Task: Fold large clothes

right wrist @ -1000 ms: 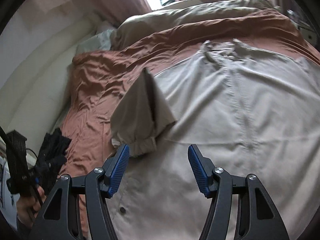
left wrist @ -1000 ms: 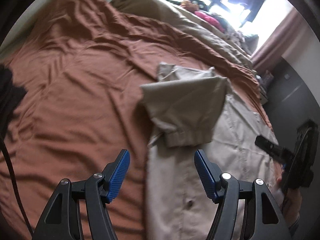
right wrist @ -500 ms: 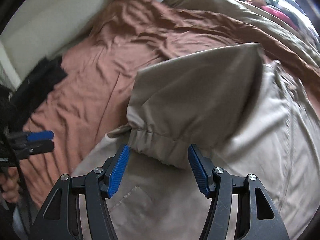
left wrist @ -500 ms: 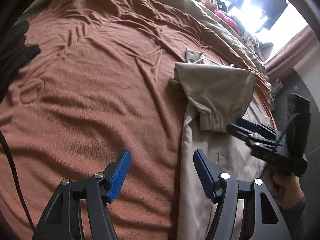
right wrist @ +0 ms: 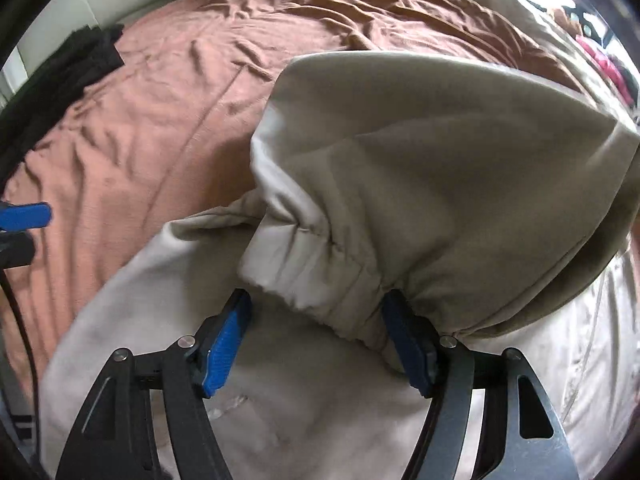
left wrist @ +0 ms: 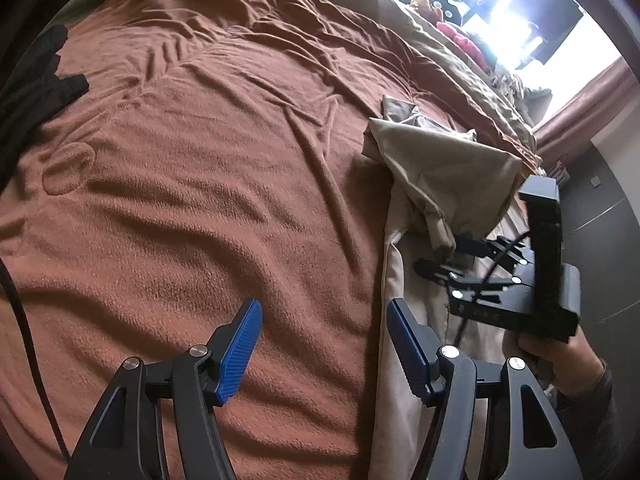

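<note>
a single beige jacket (right wrist: pixel 420 168) is shown spread on a bed covered by a rust-brown blanket (left wrist: pixel 208 184); one sleeve (left wrist: pixel 452 176) has already been turned in across the garment's front, its gathered cuff (right wrist: pixel 316 276) resting on the body panel; the fold is judged to be at an early stage, with the other sleeve, which cannot be seen here, and the lengthwise folds of the body apparently still to be made.

the right tool (right wrist: pixel 320 340) is held low over the cuff with its jaws set fairly wide, having just been opened a little further; the cuff's edge is seen between the blue pads (right wrist: pixel 222 344), but no pinch is made, so nothing is held; the left tool (left wrist: pixel 324 348) is poised over the jacket's near edge where it meets the blanket, its jaws likewise wide apart and empty; a grip on the cuff or the hem is thought to be the likely next requirement, though that is only a judgement.

counted in view: one jacket, one folded sleeve, two tools, one blanket, one olive duvet (left wrist: pixel 440 52) bunched toward the window, and one dark garment (left wrist: pixel 32 80) lying apart at the bed's far edge; a person's hand (left wrist: pixel 560 360) is seen gripping the right tool's handle; small items by the window are too blurred to be counted.
</note>
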Available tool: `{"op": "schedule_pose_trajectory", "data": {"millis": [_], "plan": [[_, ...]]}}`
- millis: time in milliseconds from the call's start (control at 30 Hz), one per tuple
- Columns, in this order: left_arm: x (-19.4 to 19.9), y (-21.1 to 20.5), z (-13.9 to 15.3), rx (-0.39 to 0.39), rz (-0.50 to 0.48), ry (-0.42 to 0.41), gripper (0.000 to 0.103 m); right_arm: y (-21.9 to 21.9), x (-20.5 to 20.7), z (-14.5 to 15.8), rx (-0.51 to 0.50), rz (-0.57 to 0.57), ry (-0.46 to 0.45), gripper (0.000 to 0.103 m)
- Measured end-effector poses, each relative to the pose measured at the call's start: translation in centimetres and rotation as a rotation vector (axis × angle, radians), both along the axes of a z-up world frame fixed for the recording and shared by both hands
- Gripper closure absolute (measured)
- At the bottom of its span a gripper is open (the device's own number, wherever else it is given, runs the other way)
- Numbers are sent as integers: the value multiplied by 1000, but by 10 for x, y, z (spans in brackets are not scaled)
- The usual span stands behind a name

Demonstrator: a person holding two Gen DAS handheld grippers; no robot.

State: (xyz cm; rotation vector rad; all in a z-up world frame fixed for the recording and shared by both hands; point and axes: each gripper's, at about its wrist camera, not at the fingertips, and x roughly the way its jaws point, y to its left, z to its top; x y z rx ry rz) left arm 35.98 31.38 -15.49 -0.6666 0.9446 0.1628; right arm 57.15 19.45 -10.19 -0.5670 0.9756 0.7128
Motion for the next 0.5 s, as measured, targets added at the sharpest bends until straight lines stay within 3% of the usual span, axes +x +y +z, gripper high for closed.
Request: {"op": "schedule_pose_trajectory", "data": {"millis": [33, 67, 100, 200, 500], "plan": [[-1, 0, 1, 1, 1, -1, 36, 2, 3, -1, 9, -17, -20, 52], [-1, -1, 2, 5, 1, -2, 36, 1, 3, 1, 14, -35, -33, 77], [-2, -2, 4, 11, 0, -1, 36, -2, 6, 4, 29, -61, -33, 91], [0, -5, 8, 25, -5, 2, 36, -24, 14, 25, 166, -118, 30, 96], [35, -30, 10, 52, -62, 14, 36, -116, 12, 103, 406, -267, -10, 97]]}}
